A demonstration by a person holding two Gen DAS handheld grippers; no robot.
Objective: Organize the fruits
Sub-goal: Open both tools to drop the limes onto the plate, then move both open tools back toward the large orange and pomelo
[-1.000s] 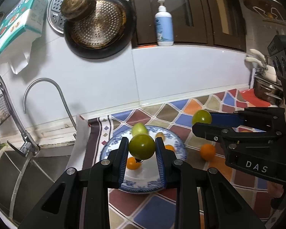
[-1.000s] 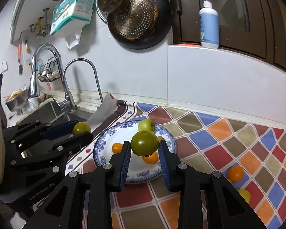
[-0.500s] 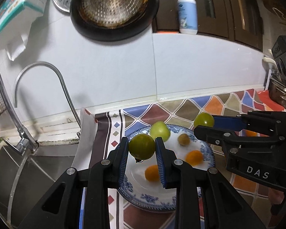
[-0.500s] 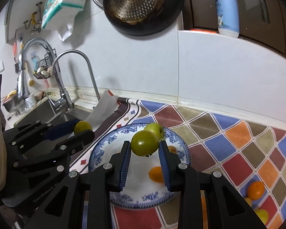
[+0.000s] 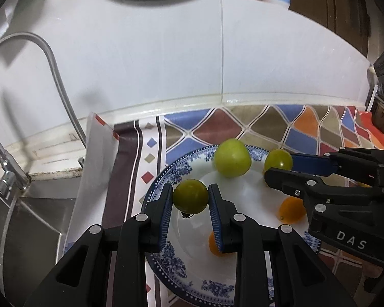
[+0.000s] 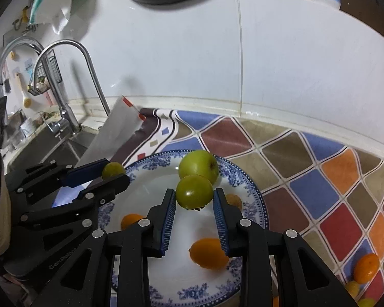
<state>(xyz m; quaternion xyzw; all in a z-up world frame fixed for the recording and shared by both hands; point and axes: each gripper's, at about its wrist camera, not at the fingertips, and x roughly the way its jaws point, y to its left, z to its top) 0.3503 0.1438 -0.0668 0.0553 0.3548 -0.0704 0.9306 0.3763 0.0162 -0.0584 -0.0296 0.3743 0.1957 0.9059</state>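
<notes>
My left gripper (image 5: 190,199) is shut on a green fruit (image 5: 190,196) and holds it low over the left side of the blue-and-white plate (image 5: 166,179). My right gripper (image 6: 194,198) is shut on another green fruit (image 6: 194,192) over the plate's (image 6: 253,192) middle. On the plate lie a larger green apple (image 6: 199,165), two orange kumquats (image 6: 208,253) (image 6: 130,221) and a small brownish fruit (image 6: 234,200). The right gripper with its fruit (image 5: 279,160) shows in the left wrist view; the left gripper with its fruit (image 6: 112,168) shows in the right wrist view.
More small orange and yellow fruits (image 6: 366,267) lie on the patterned mat (image 6: 320,179) at the right. A sink with a faucet (image 6: 71,76) is at the left. A white paper sheet (image 6: 115,130) leans at the mat's left edge. The white tiled wall is behind.
Both grippers have moved forward and down toward the plate, each still holding its green fruit. The plate now looms larger and the hanging pans have left the top of view.
</notes>
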